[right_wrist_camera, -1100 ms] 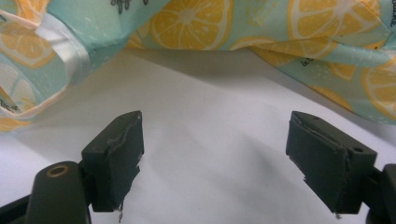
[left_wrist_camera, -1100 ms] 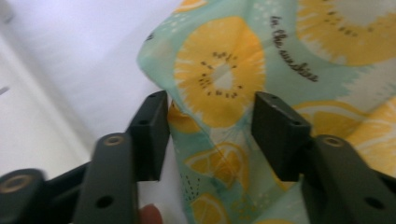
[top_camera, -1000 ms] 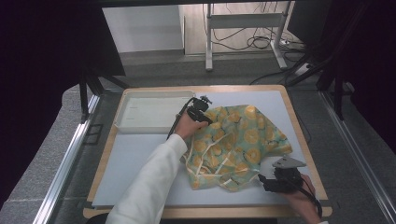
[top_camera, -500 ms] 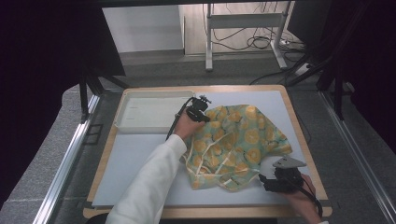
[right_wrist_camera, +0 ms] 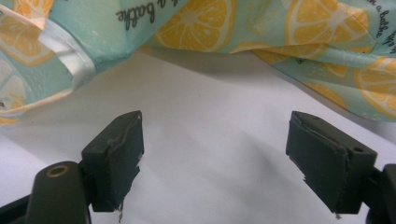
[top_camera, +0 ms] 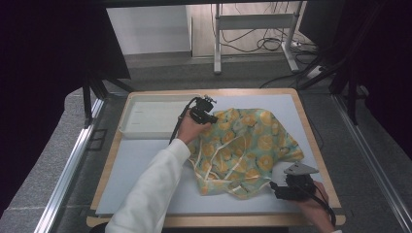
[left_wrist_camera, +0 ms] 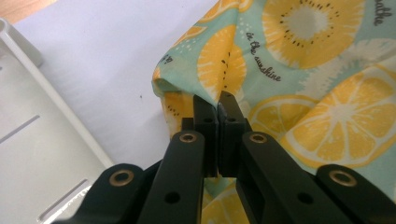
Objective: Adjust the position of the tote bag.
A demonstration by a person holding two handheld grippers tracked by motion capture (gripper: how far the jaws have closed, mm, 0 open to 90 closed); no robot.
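Note:
A teal cloth point(top_camera: 252, 145) printed with orange citrus slices lies crumpled on the right half of the white mat point(top_camera: 145, 160). My left gripper point(top_camera: 210, 118) is at the cloth's far-left corner. Its jaws have just been closing, and in the left gripper view the left gripper point(left_wrist_camera: 217, 100) is shut on a raised fold of the cloth point(left_wrist_camera: 327, 70). My right gripper point(top_camera: 276, 190) rests near the front right edge, just short of the cloth's near hem. In the right gripper view the right gripper point(right_wrist_camera: 215, 135) stands open over bare mat, with the cloth point(right_wrist_camera: 280, 28) beyond its tips.
A shallow white tray point(top_camera: 145, 119) sits at the back left of the mat, close beside the left gripper; the tray point(left_wrist_camera: 37, 154) also appears in the left gripper view. A wooden rim point(top_camera: 311, 141) borders the table. White drawstrings point(top_camera: 228, 182) trail from the cloth's near side.
The left hand has risen a little at the cloth's far-left corner, drawing the fold up with it. The right gripper has stayed in place.

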